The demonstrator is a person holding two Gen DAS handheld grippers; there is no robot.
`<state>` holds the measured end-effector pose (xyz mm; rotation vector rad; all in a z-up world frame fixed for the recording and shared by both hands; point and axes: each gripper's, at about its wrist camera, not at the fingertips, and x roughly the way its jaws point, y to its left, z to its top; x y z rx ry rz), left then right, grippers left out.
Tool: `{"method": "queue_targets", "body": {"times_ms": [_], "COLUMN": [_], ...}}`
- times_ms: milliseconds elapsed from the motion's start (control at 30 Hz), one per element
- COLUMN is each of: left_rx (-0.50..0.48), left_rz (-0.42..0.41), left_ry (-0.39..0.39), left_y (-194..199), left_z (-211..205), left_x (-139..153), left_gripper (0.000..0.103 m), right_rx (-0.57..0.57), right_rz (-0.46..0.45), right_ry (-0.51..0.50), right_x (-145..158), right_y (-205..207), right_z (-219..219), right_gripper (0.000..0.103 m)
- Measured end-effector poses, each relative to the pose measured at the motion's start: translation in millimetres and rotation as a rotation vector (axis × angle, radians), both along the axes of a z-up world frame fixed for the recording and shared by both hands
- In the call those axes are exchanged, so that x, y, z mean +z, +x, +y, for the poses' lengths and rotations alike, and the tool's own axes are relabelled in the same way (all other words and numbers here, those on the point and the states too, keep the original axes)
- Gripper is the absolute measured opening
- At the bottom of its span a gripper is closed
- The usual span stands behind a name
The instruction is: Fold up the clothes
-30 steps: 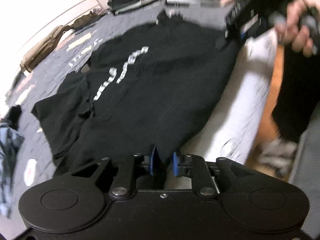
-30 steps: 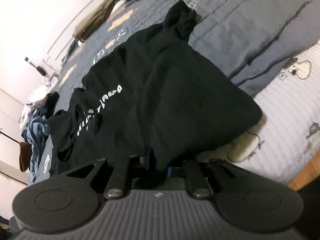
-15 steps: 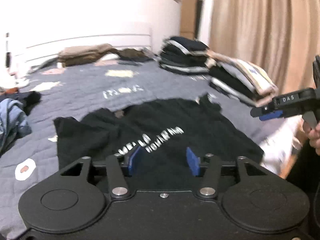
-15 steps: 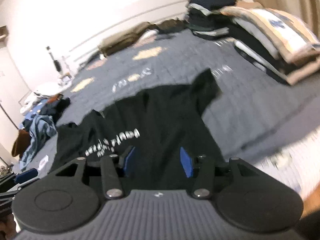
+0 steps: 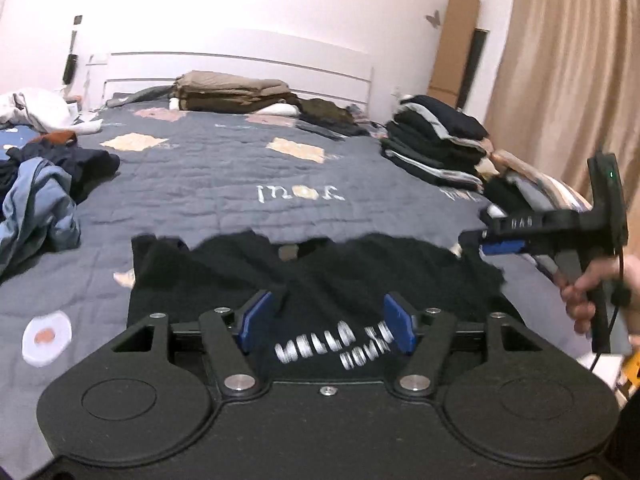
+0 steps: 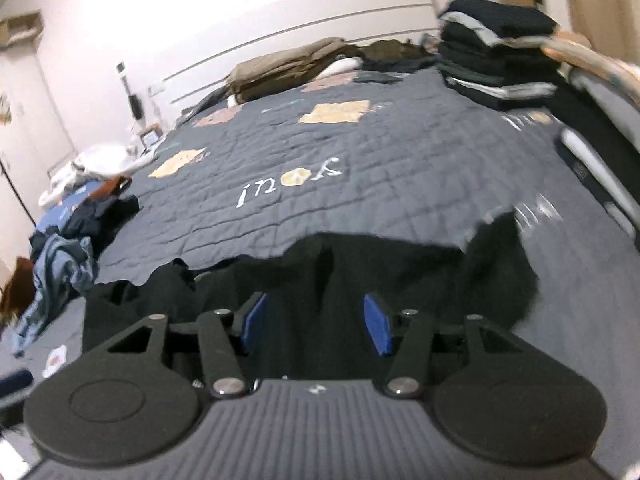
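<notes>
I counted one black T-shirt (image 5: 320, 276) spread on the grey quilt (image 5: 224, 184), one stack of folded clothes (image 5: 436, 148) at two o'clock, and one unfolded heap (image 5: 40, 196) at nine. My left gripper (image 5: 326, 324) and right gripper (image 6: 316, 322) both pointed down over the shirt, jaws opening, nothing between the blue pads. A hand (image 5: 600, 288) held the right one's grip.

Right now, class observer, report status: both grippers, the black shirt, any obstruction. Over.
Left gripper and right gripper opening, nothing gripped. Black shirt lies flat on quilt. Nothing in the way.
</notes>
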<state>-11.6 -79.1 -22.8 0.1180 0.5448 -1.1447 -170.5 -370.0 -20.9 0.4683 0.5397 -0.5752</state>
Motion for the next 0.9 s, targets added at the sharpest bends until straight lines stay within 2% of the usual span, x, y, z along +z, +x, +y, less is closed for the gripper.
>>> {"method": "queue_targets", "body": {"times_ms": [67, 300, 533, 633, 767, 900], "left_rx": [0.018, 0.072, 0.044, 0.031, 0.028, 0.016], "left_rz": [-0.019, 0.014, -0.034, -0.052, -0.002, 0.012], "left_ry": [0.004, 0.053, 0.121, 0.148, 0.126, 0.113], "left_y": [13, 67, 97, 102, 104, 102], "left_z": [-14, -46, -87, -103, -109, -115], "left_x": [3, -9, -20, -28, -36, -37], "left_gripper": [0.061, 0.061, 0.061, 0.061, 0.061, 0.061], "right_rx": [0.032, 0.114, 0.172, 0.232, 0.303, 0.35], "right_rz": [0.015, 0.058, 0.048, 0.057, 0.098, 0.13], "right_ry": [-0.027, -0.113, -0.1, -0.126, -0.158, -0.175], "right_x": [0, 4, -6, -8, -16, -32], "right_y": [16, 56, 89, 106, 129, 148], "right_z": [-5, -30, -47, -44, -38, -34], "right_gripper": [0.053, 0.053, 0.053, 0.054, 0.056, 0.057]}}
